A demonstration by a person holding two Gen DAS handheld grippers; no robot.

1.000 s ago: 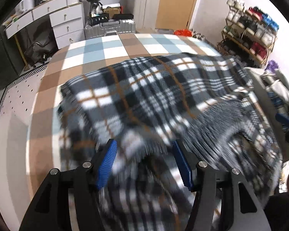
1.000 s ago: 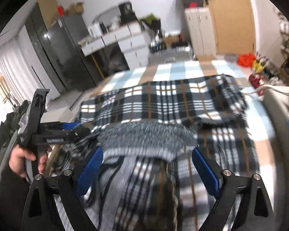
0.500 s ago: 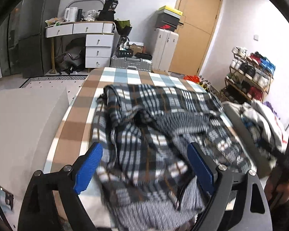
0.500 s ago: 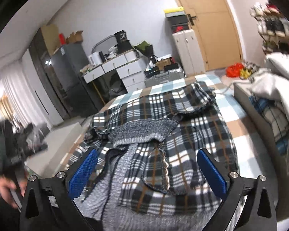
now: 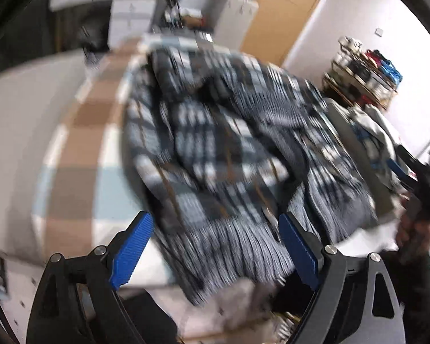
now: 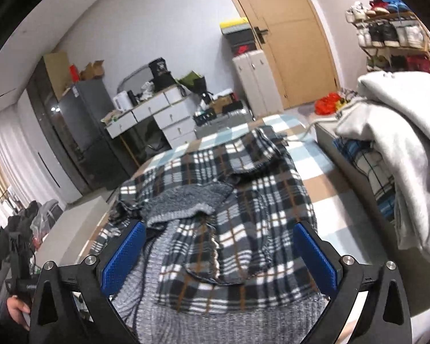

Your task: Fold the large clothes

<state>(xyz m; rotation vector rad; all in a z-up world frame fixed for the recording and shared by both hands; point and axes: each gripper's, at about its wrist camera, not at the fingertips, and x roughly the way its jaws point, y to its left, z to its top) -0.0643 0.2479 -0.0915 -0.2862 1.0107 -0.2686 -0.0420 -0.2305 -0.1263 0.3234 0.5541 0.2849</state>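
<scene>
On the checked bedspread [image 6: 324, 189] lay the plaid garment [image 6: 243, 200], bunched and half folded, its grey knit lining [image 6: 183, 203] turned up in a flap near the middle and a ribbed grey hem [image 6: 229, 324] hanging toward me at the near edge. From my right wrist view I had the right gripper [image 6: 219, 256] held above that near edge, its blue pads [image 6: 123, 258] spread wide with nothing between them, the cloth lying below and not touched as far as I could tell. My left wrist view was smeared with blur; I could still make out the left gripper [image 5: 215, 250] with its jaws likewise standing apart, empty, the plaid garment [image 5: 229, 154] spread beyond them and its fringe-like grey hem [image 5: 235, 246] showing between the blue pads [image 5: 132, 250]. At the right of that view I saw a hand [image 5: 415, 235] gripping the other tool. Beside the bed, on the right, a heap of pale clothes [image 6: 401, 143] sat on a grey surface. Farther off I noted a white desk with drawers [image 6: 163, 114], a dark fridge [image 6: 83, 132], a wooden door [image 6: 289, 37] and a shoe rack [image 6: 392, 31] against the wall.
</scene>
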